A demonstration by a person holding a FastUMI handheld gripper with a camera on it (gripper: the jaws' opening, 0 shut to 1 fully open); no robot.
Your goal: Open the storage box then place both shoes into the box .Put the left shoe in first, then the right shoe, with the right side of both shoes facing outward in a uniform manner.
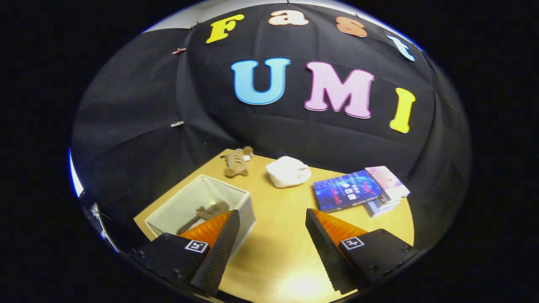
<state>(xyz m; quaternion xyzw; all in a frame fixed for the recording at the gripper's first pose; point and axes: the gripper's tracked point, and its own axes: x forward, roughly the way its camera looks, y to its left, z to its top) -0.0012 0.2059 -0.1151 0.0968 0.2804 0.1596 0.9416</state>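
Yellow wooden table [273, 235] seen from the gripper view, with the gripper [273, 229] hovering above it, fingers spread apart and holding nothing. Beside and beyond the left finger sits the white storage box [198, 202], already open, with something dark lying inside; whether it is a shoe I cannot tell. Farther off lie a plush toy [236, 162], a white bundle [288, 171] and some books [358, 191]. Judging by this, the next move calls for locating a shoe.

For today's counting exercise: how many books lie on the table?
2, maybe more: a blue book beyond the open gripper, a pale one beside it, possibly others underneath.
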